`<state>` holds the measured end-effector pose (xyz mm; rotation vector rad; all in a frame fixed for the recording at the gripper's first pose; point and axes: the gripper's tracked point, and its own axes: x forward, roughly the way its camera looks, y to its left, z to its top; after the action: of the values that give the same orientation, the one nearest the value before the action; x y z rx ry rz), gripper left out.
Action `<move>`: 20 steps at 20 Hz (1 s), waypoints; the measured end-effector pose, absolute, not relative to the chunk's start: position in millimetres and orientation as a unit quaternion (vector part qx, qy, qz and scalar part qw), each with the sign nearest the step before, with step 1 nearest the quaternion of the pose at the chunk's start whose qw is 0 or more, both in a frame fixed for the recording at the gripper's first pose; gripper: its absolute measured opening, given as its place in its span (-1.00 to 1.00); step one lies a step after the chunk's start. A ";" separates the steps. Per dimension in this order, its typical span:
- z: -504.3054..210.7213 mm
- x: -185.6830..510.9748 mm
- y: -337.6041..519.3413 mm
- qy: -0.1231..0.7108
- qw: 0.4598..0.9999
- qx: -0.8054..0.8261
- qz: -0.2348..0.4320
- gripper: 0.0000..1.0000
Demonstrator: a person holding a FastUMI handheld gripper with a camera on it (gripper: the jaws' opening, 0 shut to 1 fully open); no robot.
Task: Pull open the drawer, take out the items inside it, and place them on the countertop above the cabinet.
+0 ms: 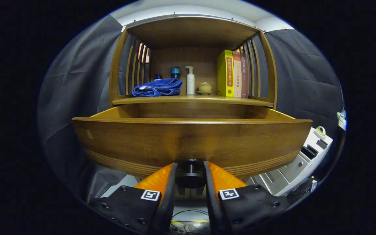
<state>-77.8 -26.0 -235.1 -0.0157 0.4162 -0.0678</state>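
Wood drawer (191,140) pulled out, knob (190,174) clamped btwn hand-held gripper (190,176) fingers.

Tongs (190,173) level and pointing forward, both fingers (170,182) closed against the drawer knob (190,174) between them.

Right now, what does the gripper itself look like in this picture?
The gripper has two long, narrow fingers on black blocky mounts. Each mount carries a square black-and-white marker and small round screws. Thin cables lie below, between the mounts.
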 end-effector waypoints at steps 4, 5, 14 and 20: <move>-242.4 -82.2 -17.3 0.214 0.977 0.007 -0.022 0.42; -239.5 -80.9 -18.4 0.206 0.978 0.007 -0.025 0.50; -82.7 -64.6 -49.7 -0.003 0.997 0.000 -0.071 0.99; -20.8 -7.2 -88.5 0.017 0.991 -0.015 -0.134 0.98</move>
<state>-7.2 -88.5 -20.8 -0.0293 0.0334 -0.2682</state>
